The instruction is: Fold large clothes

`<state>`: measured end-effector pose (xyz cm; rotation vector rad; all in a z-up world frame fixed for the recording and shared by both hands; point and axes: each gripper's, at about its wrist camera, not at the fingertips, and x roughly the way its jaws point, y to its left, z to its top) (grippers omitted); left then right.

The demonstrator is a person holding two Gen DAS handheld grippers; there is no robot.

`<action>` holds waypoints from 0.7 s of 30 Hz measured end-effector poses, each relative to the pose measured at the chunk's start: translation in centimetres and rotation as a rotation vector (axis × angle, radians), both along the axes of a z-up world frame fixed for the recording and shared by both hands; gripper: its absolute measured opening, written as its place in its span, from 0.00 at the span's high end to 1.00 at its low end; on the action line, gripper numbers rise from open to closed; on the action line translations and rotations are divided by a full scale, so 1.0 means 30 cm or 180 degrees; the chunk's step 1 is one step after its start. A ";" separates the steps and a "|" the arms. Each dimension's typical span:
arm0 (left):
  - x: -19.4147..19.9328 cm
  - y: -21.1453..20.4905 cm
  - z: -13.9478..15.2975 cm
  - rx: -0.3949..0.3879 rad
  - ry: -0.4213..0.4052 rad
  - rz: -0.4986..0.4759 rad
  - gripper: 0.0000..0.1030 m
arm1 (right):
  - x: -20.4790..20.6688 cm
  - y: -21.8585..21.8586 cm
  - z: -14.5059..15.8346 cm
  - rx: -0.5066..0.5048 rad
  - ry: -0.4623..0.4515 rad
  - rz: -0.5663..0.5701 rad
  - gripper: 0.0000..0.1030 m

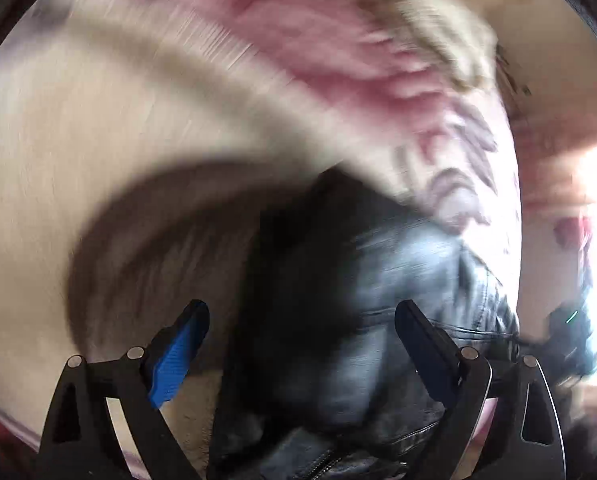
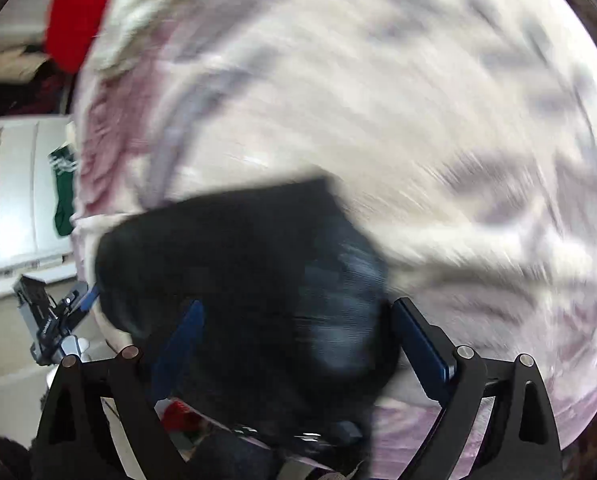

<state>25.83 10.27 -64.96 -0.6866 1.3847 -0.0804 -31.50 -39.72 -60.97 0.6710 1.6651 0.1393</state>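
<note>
A dark blue-black denim garment (image 1: 338,320) lies on a white and pink patterned bed cover (image 1: 178,100). Both views are heavily motion-blurred. My left gripper (image 1: 302,312) is open, its blue-padded fingers standing wide on either side of the denim, which fills the gap between them. In the right wrist view the same dark garment (image 2: 250,272) lies bunched on the bed cover (image 2: 378,100). My right gripper (image 2: 294,312) is open too, fingers spread around the cloth. The left gripper (image 2: 54,320) shows at the far left of the right wrist view.
A red item (image 2: 82,8) sits at the top left beyond the bed. A white cabinet (image 2: 18,192) with a green cloth (image 2: 64,196) hanging on it stands at the left. Bright window glare (image 1: 594,240) washes out the right edge of the left view.
</note>
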 end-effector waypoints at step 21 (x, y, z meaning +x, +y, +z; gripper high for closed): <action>0.337 -0.020 0.061 -0.0418 -0.0507 -0.0127 0.73 | 0.118 0.040 -0.001 0.0769 -0.0726 -0.0650 0.66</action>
